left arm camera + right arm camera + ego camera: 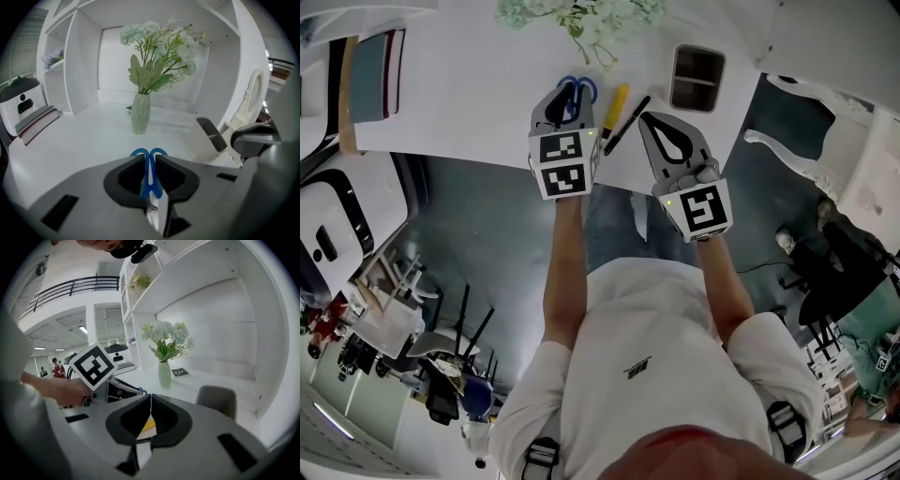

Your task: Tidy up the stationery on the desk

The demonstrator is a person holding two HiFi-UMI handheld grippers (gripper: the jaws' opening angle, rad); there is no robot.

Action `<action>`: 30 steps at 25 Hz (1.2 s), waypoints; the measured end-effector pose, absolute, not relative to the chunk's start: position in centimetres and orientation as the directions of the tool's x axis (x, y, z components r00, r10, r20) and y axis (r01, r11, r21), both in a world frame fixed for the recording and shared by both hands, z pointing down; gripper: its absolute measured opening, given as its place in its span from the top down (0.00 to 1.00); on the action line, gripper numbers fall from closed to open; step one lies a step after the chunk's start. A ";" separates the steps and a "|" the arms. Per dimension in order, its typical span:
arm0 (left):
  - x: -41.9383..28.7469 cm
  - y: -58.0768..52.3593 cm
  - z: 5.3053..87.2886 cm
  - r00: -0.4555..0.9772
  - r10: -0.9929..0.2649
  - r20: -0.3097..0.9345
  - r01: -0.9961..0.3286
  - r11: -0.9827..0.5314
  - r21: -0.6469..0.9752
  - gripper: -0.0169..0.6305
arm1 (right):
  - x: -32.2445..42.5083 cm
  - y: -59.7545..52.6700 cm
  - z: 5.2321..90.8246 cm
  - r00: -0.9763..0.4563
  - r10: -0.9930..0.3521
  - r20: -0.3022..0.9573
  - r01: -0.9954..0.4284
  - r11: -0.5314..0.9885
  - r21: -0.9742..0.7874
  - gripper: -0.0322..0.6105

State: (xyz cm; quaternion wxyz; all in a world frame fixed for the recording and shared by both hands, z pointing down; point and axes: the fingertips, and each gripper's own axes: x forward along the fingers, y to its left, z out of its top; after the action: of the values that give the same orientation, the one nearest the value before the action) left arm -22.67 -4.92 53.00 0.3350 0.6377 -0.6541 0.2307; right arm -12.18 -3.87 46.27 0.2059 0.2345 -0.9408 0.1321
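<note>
Blue-handled scissors [579, 88] [149, 174] are clamped in my left gripper [566, 94] [149, 157], which is shut on them just above the white desk [459, 103]. The handles stick out past the fingertips and the blade points back toward the camera. A yellow marker [615, 102] and a black pen [626, 125] lie on the desk between the two grippers. My right gripper [649, 118] [151, 397] hovers beside them, shut with nothing held. The yellow marker [148, 425] shows below its jaws.
A grey pen holder [697, 78] [211, 136] [216, 400] stands at the desk's right. A pale vase [140, 112] [164, 375] with flowers [581, 14] stands behind the pens. Books [370, 75] [35, 122] lie at the left. Shelving walls the desk's back.
</note>
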 end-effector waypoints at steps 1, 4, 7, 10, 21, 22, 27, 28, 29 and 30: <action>-22.6 -4.9 52.4 0.038 -0.688 0.724 -0.989 0.077 0.125 0.97 | -12.1 -3.9 46.2 -0.804 -0.390 0.448 -0.499 0.853 -0.152 0.95; -22.5 -5.0 50.7 0.040 -0.715 0.698 -0.990 0.066 0.125 0.97 | -11.7 -3.9 45.7 -0.802 -0.395 0.449 -0.502 0.852 -0.147 0.95; -22.2 -5.1 49.1 0.046 -0.741 0.670 -0.991 0.051 0.125 0.97 | -11.2 -4.1 45.3 -0.797 -0.417 0.438 -0.521 0.841 -0.146 0.95; -21.9 -5.1 47.6 0.056 -0.762 0.645 -0.991 0.035 0.128 0.97 | -10.7 -4.3 44.8 -0.790 -0.433 0.435 -0.534 0.834 -0.139 0.95; -17.9 -6.8 41.0 0.146 -0.830 0.538 -0.984 -0.063 0.169 0.97 | -7.3 -5.2 42.9 -0.756 -0.508 0.413 -0.602 0.787 -0.134 0.95; -17.3 -7.2 40.5 0.159 -0.835 0.527 -0.981 -0.075 0.176 0.97 | -6.9 -5.3 42.8 -0.751 -0.515 0.413 -0.609 0.782 -0.132 0.95; -14.5 -8.8 38.9 0.218 -0.845 0.489 -0.971 -0.135 0.200 0.97 | -4.7 -6.0 42.5 -0.727 -0.545 0.418 -0.639 0.759 -0.122 0.95; -14.0 -9.0 38.7 0.228 -0.845 0.483 -0.968 -0.146 0.203 0.97 | -4.3 -6.2 42.5 -0.722 -0.553 0.415 -0.648 0.752 -0.124 0.95; -13.4 -9.2 38.4 0.238 -0.846 0.477 -0.966 -0.155 0.207 0.97 | -3.9 -6.3 42.4 -0.717 -0.561 0.413 -0.655 0.745 -0.124 0.95; -12.9 -9.4 38.2 0.248 -0.846 0.471 -0.963 -0.165 0.211 0.97 | -3.5 -6.4 42.5 -0.712 -0.567 0.415 -0.661 0.740 -0.122 0.95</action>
State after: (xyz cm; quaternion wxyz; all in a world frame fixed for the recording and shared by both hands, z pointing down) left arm -12.90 -9.42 38.21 0.2383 0.7532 -0.6007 0.1227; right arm -3.50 -6.36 42.47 0.1781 0.3352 -0.9157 0.1321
